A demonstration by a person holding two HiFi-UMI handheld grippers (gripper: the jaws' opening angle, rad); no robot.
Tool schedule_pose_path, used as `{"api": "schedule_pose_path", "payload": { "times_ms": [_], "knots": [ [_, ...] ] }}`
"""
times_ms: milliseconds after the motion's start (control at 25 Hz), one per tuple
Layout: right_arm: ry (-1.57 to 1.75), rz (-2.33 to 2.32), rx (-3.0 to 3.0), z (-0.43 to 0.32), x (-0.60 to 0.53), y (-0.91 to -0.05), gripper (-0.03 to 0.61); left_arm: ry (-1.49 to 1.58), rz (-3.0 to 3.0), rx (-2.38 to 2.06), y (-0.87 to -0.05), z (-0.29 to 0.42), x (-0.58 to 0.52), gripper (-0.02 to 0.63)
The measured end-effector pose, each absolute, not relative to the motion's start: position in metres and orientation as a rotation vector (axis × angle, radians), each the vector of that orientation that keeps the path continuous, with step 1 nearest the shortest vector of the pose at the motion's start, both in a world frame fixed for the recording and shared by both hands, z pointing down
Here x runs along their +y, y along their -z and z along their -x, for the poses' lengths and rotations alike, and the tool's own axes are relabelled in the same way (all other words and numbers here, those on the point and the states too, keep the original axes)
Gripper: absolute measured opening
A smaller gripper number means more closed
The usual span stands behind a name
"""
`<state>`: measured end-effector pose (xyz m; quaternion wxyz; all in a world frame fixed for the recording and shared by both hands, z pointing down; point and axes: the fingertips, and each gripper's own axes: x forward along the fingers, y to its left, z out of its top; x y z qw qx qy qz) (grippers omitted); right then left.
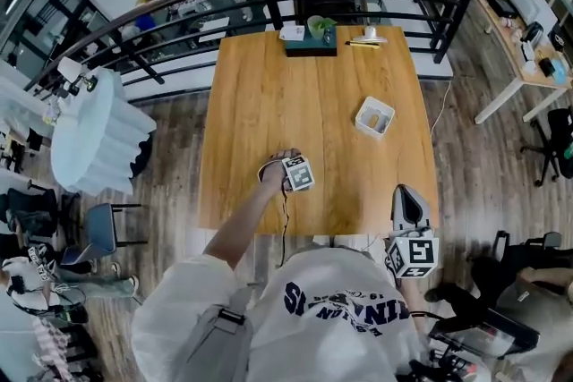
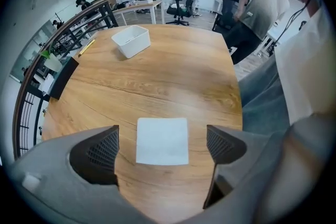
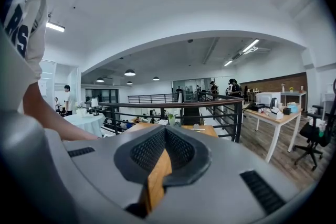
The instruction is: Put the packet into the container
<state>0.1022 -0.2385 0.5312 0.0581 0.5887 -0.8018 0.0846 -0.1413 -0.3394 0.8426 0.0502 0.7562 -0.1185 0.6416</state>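
Left tool (image 2: 163, 143) spread above one packet (image 2: 162, 134), right tool (image 3: 165, 136) closed, one container (image 2: 131, 41)

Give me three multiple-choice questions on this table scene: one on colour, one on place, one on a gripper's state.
1. The container is: A white B blue C black
2. The packet lies: A in the container B on the table, between the left gripper jaws C under the container
3. The right gripper is: A wide open B gripping the packet C shut, empty

A: its walls show white. B: it lies flat between open jaws. C: its jaws meet on nothing.
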Motion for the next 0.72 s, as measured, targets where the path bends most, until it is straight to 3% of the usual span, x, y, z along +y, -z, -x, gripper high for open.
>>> {"api": "schedule_pose_path", "payload": {
  "times_ms": [720],
  "knots": [
    [-0.257, -1.834, -2.371, -0.115, -0.235, -0.538, 0.009, -2.025, -2.183, -0.276, -0.919, 0.151, -0.344, 0.509]
  ]
}}
